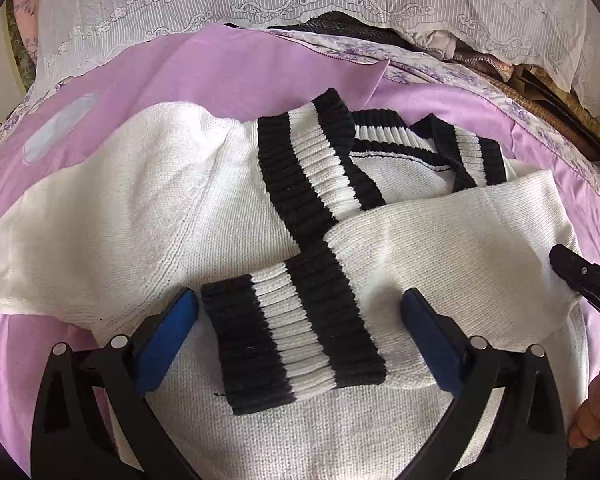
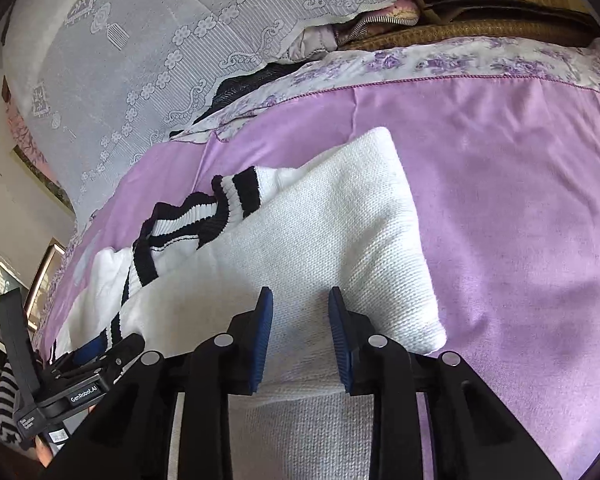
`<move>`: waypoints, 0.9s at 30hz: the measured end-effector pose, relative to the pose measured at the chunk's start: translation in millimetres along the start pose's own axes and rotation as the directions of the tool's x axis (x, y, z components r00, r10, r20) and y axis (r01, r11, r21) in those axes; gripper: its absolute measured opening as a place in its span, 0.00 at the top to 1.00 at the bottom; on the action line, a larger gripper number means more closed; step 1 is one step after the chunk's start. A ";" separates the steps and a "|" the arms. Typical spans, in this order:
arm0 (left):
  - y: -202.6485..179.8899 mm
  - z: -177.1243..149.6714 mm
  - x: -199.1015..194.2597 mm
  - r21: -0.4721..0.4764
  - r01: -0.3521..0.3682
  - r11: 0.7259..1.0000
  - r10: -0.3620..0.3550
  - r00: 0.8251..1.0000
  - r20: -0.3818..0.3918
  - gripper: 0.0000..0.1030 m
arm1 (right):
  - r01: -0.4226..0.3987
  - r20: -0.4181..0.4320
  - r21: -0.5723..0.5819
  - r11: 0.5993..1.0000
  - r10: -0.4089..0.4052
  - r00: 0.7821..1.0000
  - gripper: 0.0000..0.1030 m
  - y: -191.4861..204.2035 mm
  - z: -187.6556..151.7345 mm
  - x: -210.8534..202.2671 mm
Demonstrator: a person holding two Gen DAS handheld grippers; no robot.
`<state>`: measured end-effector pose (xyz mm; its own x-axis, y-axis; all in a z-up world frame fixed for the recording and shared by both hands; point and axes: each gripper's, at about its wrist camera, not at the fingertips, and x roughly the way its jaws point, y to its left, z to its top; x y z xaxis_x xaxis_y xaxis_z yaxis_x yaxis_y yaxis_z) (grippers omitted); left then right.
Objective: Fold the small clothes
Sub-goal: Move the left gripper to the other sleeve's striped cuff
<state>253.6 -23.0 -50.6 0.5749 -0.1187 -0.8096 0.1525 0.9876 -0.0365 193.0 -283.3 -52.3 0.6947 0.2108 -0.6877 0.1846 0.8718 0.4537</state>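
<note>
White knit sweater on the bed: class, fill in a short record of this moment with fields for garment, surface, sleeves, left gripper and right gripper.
garment: white knit sweater with black-and-white striped ribbed trim
surface: lilac bedsheet
sleeves: both folded across the body, striped cuffs crossing near the middle
left gripper: open, fingers either side of the near cuff
right gripper: open, blue fingers over the folded right sleeve

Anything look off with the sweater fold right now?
Slightly untidy: the sweater's two striped cuffs cross at angles rather than lying parallel, and the collar is bunched. No damage or stains clearly visible.
</note>
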 end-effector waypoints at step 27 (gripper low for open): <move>37.8 -9.9 -43.1 -0.055 -0.029 0.998 0.032 0.998 0.053 0.04 | -0.078 0.146 -0.079 0.994 0.089 0.985 0.57 37.3 21.5 -42.5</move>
<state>226.7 20.5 -22.9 0.6211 -0.0925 -0.7783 0.0912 0.9948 -0.0455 185.3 -269.3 6.1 0.8021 0.2212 -0.5547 0.0744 0.8846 0.4604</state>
